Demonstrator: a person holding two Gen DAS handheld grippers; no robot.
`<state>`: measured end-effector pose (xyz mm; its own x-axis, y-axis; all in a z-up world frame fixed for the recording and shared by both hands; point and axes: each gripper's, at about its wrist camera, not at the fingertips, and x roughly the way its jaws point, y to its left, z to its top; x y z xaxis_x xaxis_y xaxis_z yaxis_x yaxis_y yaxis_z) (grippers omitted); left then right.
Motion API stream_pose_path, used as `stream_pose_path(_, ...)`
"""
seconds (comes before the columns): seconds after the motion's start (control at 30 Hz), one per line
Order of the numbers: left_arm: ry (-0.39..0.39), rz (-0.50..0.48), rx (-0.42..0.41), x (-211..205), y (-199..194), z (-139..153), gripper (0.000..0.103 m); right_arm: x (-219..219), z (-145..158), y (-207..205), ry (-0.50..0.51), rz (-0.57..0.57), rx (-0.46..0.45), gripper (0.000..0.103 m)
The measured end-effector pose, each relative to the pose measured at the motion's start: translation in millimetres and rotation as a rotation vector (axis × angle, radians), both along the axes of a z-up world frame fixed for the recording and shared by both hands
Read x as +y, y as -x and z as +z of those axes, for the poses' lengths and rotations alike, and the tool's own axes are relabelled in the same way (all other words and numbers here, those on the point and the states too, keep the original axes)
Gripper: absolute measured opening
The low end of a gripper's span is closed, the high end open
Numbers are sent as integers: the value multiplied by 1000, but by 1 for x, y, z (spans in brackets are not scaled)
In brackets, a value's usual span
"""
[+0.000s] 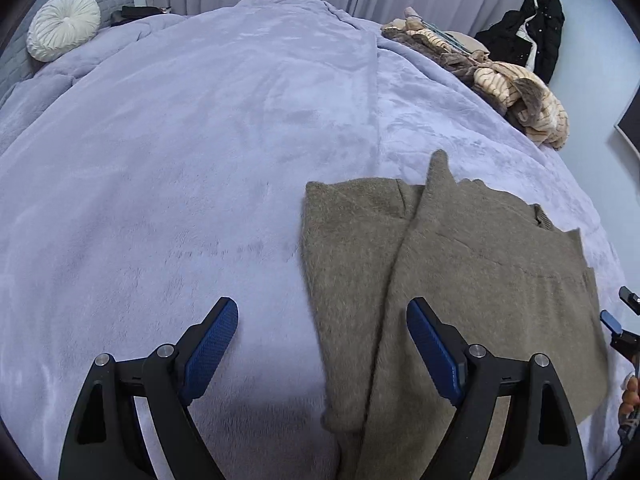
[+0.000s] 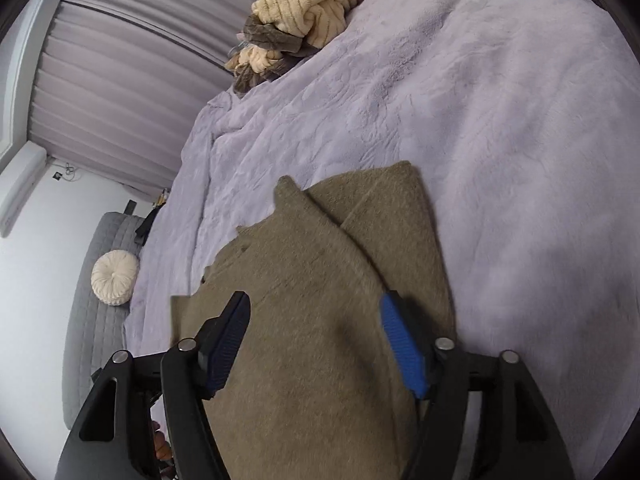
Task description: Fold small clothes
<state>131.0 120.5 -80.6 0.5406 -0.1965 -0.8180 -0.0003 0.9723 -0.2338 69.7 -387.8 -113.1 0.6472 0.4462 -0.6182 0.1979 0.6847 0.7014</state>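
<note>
An olive-brown fuzzy sweater (image 1: 460, 264) lies partly folded on the lilac bed cover (image 1: 180, 160), one sleeve laid diagonally across its body. My left gripper (image 1: 322, 320) is open and empty, hovering over the sweater's left edge. In the right wrist view the same sweater (image 2: 312, 280) fills the near field. My right gripper (image 2: 316, 316) is open, its fingers spread over the sweater's body with nothing held. The right gripper's tip also shows at the edge of the left wrist view (image 1: 618, 326).
A pile of beige striped and brown clothes (image 1: 492, 68) lies at the bed's far right edge, also in the right wrist view (image 2: 304, 4). A round white cushion (image 1: 64, 26) rests on a grey headboard. A black coat (image 1: 536, 32) hangs by the wall. Curtains stand behind.
</note>
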Motion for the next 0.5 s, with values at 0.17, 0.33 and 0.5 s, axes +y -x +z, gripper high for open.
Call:
stream_pose_path(0.17,129,-127,27,-5,41,6,87,34,9,70,-114,126,-21,75)
stream_pose_path(0.33,208,-175,96,-19,65,-13,86,46,-16,124,-187,125,50,76)
stream_pose_path(0.5,188,-152,119,-26,74,-23,53,31,-42,122,-230,-6,86,76)
